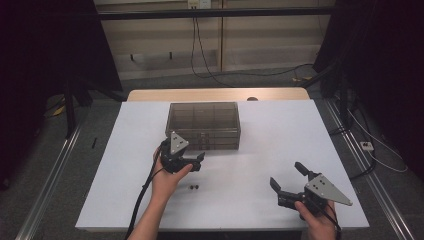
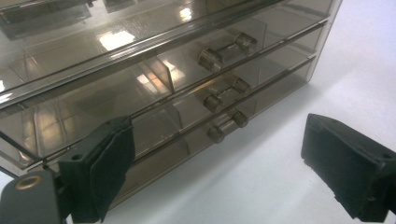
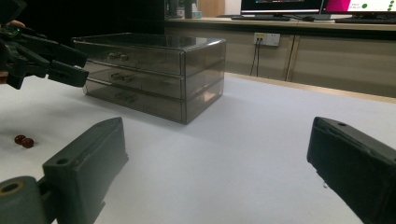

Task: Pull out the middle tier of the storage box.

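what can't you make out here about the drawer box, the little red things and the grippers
- Drawer box: whether the drawers hold anything; smoky walls and glare in the left gripper view.
- Two small red things: too small to identify; mere dark specks in the high view.
- Left gripper: the jaw tip nearest the box, hidden by the gripper's body in the high view.
- Right gripper: jaw bases cut off by the bottom edge.

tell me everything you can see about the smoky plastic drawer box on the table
The drawer box is a see-through, smoke-tinted plastic chest with three stacked drawers, all shut. Each drawer has a small bar handle at the middle of its front, and inner dividers show through the walls. It stands upright on the white table, toward the far side. The left gripper hovers at its front with jaws open, not touching it as far as can be seen.
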`<state>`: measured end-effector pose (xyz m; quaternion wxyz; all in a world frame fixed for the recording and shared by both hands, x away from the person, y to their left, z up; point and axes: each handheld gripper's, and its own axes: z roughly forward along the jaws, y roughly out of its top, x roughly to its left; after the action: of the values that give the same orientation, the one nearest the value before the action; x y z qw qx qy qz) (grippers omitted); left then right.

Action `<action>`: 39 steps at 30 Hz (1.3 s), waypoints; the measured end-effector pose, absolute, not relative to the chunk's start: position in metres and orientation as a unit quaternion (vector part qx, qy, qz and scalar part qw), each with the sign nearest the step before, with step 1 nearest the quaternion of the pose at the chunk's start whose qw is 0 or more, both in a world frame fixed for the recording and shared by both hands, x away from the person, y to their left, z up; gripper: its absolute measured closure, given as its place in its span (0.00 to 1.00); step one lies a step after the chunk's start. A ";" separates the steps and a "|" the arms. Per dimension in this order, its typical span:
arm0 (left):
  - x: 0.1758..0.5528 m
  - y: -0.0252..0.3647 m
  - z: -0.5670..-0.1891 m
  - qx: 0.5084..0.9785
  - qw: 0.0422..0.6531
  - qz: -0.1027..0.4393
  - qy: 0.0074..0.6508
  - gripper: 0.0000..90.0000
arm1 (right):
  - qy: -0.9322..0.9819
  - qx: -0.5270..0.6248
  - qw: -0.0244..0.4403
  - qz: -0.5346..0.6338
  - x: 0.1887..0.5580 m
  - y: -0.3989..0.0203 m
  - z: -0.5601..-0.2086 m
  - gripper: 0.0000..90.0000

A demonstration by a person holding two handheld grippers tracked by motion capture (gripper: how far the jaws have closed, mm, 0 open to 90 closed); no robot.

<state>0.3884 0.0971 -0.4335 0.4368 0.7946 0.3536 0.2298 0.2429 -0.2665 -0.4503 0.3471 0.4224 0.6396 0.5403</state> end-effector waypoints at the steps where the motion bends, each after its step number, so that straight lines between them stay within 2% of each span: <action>1: 0.389 0.096 -0.434 0.794 0.436 0.230 0.356 0.11 | 0.640 0.422 0.347 0.540 0.243 -0.267 -0.450 0.04; 24: 0.389 0.087 -0.438 0.762 0.417 0.254 0.426 0.11 | 0.638 0.421 0.346 0.543 0.243 -0.266 -0.450 0.04; 36: 0.387 0.082 -0.437 0.776 0.391 0.285 0.405 0.15 | 0.640 0.421 0.345 0.543 0.242 -0.266 -0.450 0.04; 39: 0.385 0.080 -0.435 0.777 0.375 0.312 0.397 0.18 | 0.640 0.421 0.345 0.543 0.242 -0.265 -0.450 0.04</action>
<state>0.3850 0.0801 -0.4352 0.3754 0.7772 0.3974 0.3117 0.2424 -0.2654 -0.4499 0.3448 0.4211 0.6395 0.5430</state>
